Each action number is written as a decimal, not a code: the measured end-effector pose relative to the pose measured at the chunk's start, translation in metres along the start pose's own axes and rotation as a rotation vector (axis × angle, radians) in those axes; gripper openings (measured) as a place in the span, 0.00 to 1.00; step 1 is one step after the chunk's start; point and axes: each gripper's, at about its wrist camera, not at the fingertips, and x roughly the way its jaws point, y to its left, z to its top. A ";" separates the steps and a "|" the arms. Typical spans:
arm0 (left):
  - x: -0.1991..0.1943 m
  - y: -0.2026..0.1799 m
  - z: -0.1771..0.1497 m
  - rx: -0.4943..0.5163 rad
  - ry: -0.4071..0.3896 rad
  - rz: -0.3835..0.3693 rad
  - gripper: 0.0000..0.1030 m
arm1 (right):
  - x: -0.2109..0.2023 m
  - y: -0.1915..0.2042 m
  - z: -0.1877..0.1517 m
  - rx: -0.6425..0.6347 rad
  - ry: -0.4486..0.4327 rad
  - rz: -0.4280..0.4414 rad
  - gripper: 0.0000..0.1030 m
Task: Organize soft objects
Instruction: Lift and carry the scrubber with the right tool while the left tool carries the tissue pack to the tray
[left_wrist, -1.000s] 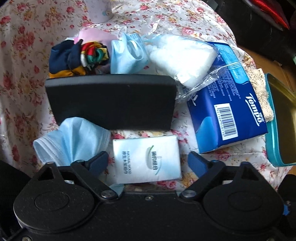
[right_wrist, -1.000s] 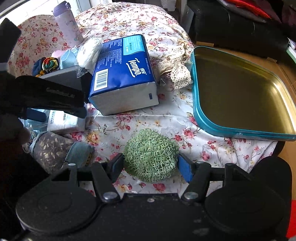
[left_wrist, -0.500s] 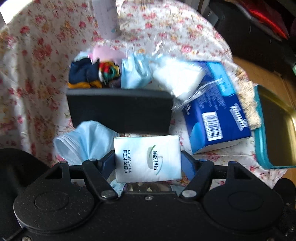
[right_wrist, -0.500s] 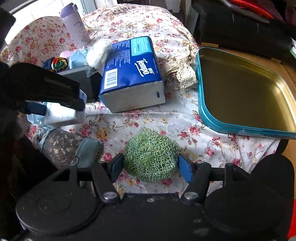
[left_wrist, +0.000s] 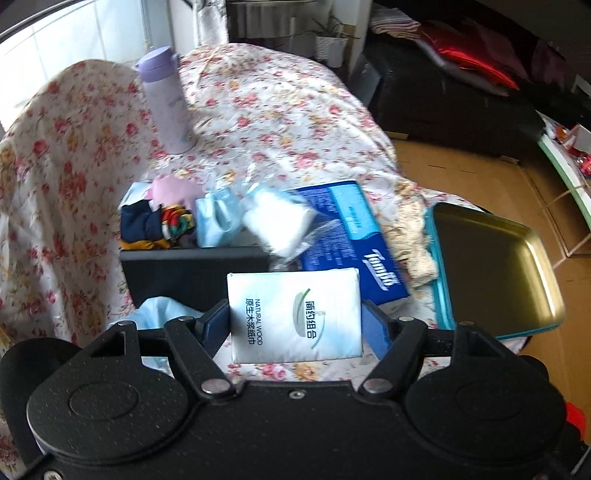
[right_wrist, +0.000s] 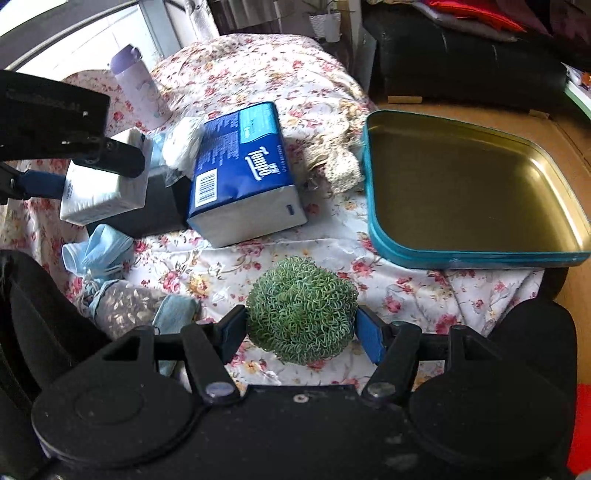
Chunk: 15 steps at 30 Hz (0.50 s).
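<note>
Slippage threatens: left gripper (left_wrist: 295, 325) pinches a slick tissue pack (left_wrist: 294, 316), right gripper (right_wrist: 301, 332) squeezes a springy scrubber (right_wrist: 301, 320).

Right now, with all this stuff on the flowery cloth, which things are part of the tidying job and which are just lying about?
Part of the job:
- white tissue pack, held in the left gripper
- green scrubber ball, held in the right gripper
- blue face mask
- blue Tempo tissue pack
- teal tin tray, probably the destination

Just lying about:
- purple bottle
- potted plant
</note>
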 end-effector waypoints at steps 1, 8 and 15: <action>-0.001 -0.003 -0.001 0.008 0.000 -0.003 0.66 | -0.002 -0.003 0.000 0.007 -0.005 -0.002 0.61; -0.001 -0.027 -0.003 0.064 0.002 -0.023 0.66 | -0.013 -0.023 0.000 0.059 -0.036 -0.026 0.61; 0.000 -0.049 -0.004 0.119 0.003 -0.044 0.66 | -0.018 -0.046 0.005 0.117 -0.058 -0.063 0.61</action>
